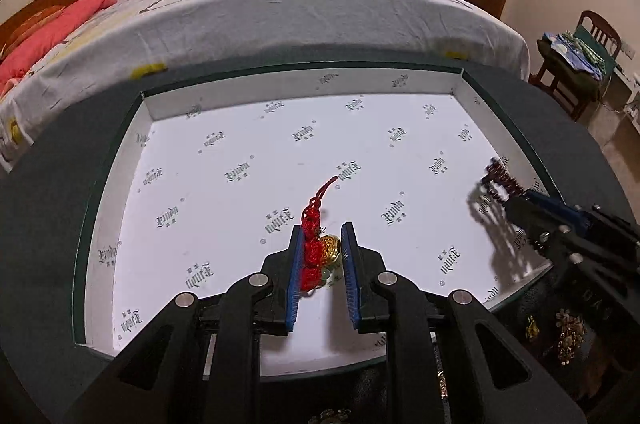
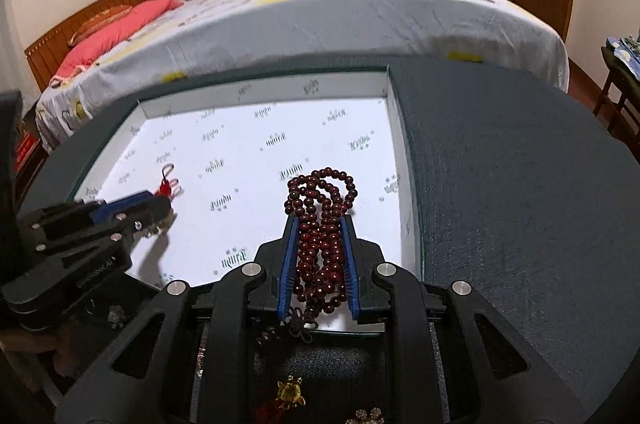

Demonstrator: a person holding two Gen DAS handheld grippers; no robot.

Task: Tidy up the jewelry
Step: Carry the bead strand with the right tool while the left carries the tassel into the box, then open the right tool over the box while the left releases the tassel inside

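A red knotted cord charm with a gold pendant lies on the floor of a white printed tray, between the blue pads of my left gripper, whose jaws stand apart around it. My right gripper is shut on a dark red bead necklace, bunched between its pads and held over the tray's right side. In the left wrist view the right gripper shows at the right with the beads. In the right wrist view the left gripper and the red charm show at the left.
The tray sits on a dark round table. More jewelry lies on the near side below the grippers: a gold turtle charm and gold brooches. A bed stands behind the table, a chair at the right.
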